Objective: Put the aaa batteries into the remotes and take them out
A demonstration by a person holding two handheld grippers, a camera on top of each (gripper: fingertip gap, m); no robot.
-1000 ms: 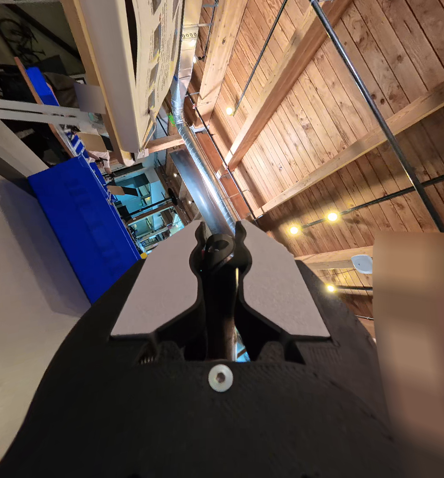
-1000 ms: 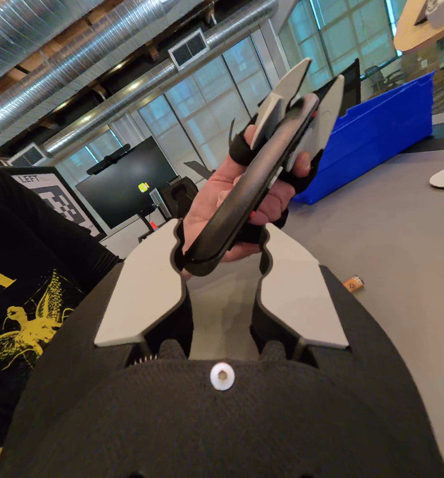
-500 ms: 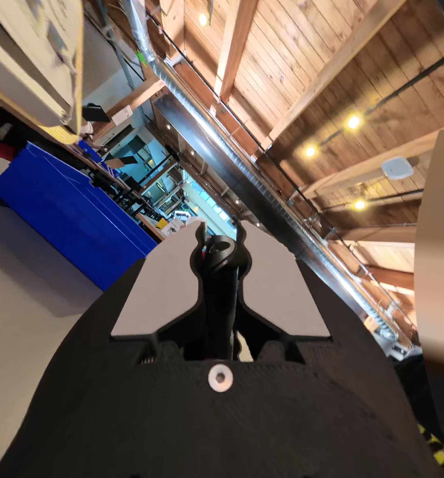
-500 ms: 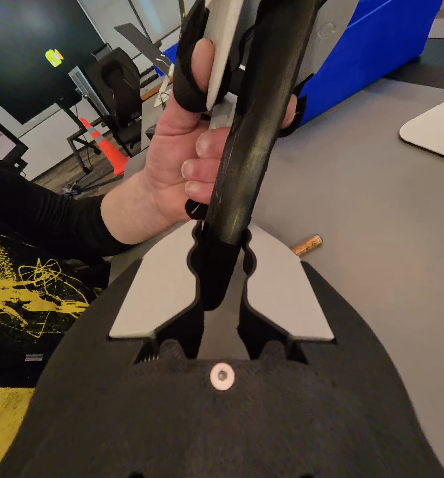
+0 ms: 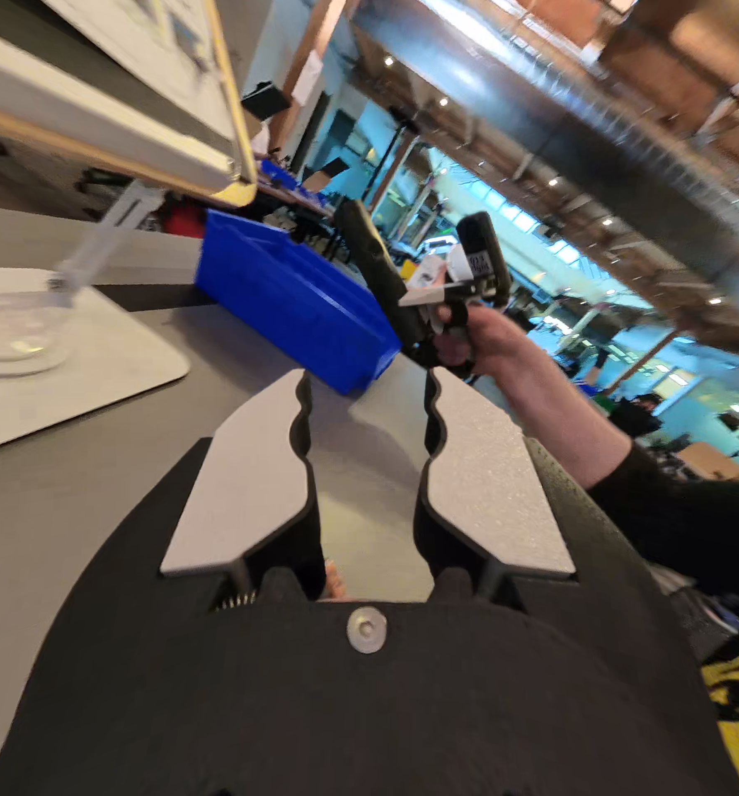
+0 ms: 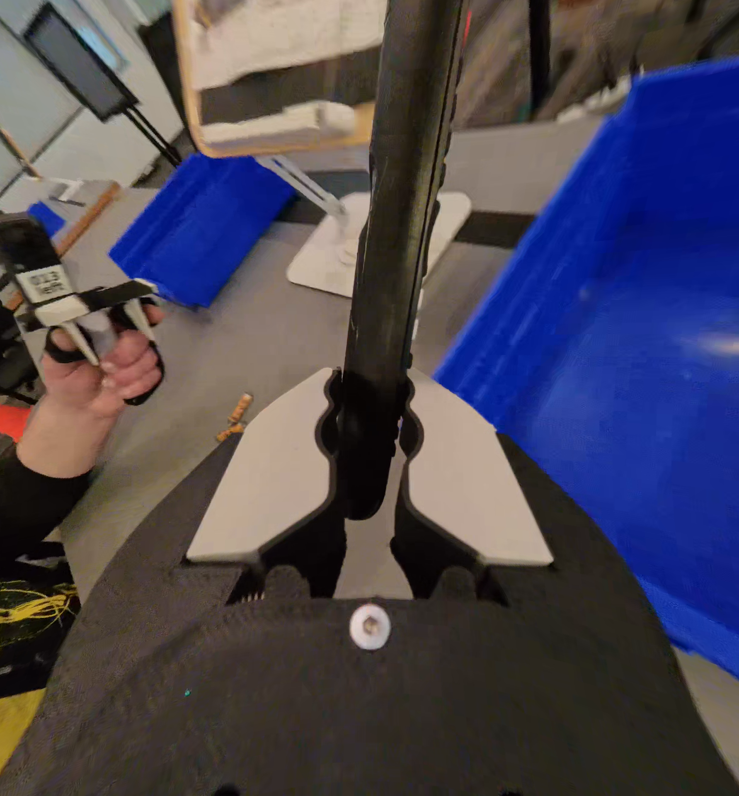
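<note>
My right gripper (image 6: 369, 387) is shut on the lower end of a long black remote (image 6: 406, 215), which stands upright between its fingers, next to a large blue bin (image 6: 617, 344). My left gripper (image 5: 365, 387) is open and empty above the grey table. In the left wrist view the right gripper (image 5: 415, 318) and the remote (image 5: 376, 275) show farther off, in a hand. In the right wrist view the left gripper (image 6: 109, 331) hangs open at the left. Two batteries (image 6: 240, 407) lie on the table beside the right fingers.
A second blue bin (image 6: 199, 232) stands farther back on the table (image 6: 273, 327). A white monitor-stand base (image 6: 449, 215) sits behind the remote. In the left wrist view a clear dish (image 5: 10, 331) rests on a white pad (image 5: 100, 387). Tip to tip, the grippers are about 25 centimeters apart. From my left tips it is roughly 25 centimeters to the clear dish (image 5: 10, 331); from my right, 35 centimeters.
The left gripper has let go of the remote and opened. The right gripper has shut on the remote's end and carried it away toward the large blue bin. The grippers have moved apart.
</note>
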